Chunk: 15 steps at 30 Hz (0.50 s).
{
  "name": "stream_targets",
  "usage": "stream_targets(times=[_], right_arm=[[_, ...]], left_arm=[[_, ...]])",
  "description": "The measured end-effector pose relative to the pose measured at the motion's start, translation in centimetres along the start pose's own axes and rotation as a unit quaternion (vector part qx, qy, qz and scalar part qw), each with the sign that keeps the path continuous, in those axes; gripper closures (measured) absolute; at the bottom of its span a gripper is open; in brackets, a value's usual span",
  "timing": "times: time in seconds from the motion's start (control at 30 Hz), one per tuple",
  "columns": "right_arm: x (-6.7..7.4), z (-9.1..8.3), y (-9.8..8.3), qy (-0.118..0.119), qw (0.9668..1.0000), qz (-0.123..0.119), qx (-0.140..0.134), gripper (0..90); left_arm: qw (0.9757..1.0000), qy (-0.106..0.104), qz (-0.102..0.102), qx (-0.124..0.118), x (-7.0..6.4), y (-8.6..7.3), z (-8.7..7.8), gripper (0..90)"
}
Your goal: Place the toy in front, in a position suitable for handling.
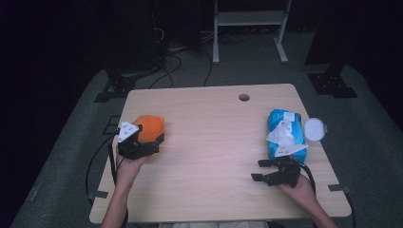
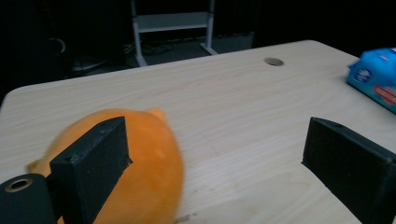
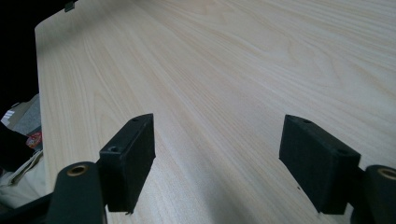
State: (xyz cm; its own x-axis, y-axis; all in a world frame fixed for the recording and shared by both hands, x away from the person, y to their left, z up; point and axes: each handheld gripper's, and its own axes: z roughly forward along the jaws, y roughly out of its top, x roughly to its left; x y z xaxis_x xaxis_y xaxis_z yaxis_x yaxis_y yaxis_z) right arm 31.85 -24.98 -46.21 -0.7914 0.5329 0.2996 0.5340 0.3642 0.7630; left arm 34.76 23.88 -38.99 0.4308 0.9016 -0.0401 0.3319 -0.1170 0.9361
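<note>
Left gripper [image 1: 142, 137] wide open beside the orange cloth [image 1: 151, 127], holding nothing, right gripper [image 1: 260, 170] open and empty, near the blue wipes pack [image 1: 285, 133], both on the table [image 1: 214, 142].

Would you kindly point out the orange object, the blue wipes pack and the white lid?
orange object [image 1: 151, 127], high view, its top.
blue wipes pack [image 1: 277, 119], high view, upper left corner.
white lid [image 1: 314, 128], high view, its centre.

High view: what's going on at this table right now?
A person holds a pair of tongs in each hand over a wooden table. The left tongs are open beside an orange rounded object, one jaw in front of it, not gripping it. The right tongs are open over bare tabletop, just short of a blue wipes pack with a tissue sticking out. A white round lid sits beside the pack.
</note>
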Motion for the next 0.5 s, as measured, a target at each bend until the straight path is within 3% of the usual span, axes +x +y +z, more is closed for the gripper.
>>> stream_targets(times=[0.1,0.37,0.5], right_arm=[[0.0,0.0,0.0,-0.001,1.0000,-0.002,0.002,25.6],[0.2,0.3,-0.1,0.000,0.9999,-0.007,0.011,25.6],[0.4,0.5,-0.1,0.002,0.9998,-0.011,0.014,25.6]], left_arm=[[0.9998,0.016,-0.013,-0.001,1.2,0.0,0.2,6.7],[0.9985,0.049,-0.024,0.010,3.5,0.0,1.4,6.7],[0.9972,0.056,-0.040,0.028,4.4,-0.3,2.4,6.8]])
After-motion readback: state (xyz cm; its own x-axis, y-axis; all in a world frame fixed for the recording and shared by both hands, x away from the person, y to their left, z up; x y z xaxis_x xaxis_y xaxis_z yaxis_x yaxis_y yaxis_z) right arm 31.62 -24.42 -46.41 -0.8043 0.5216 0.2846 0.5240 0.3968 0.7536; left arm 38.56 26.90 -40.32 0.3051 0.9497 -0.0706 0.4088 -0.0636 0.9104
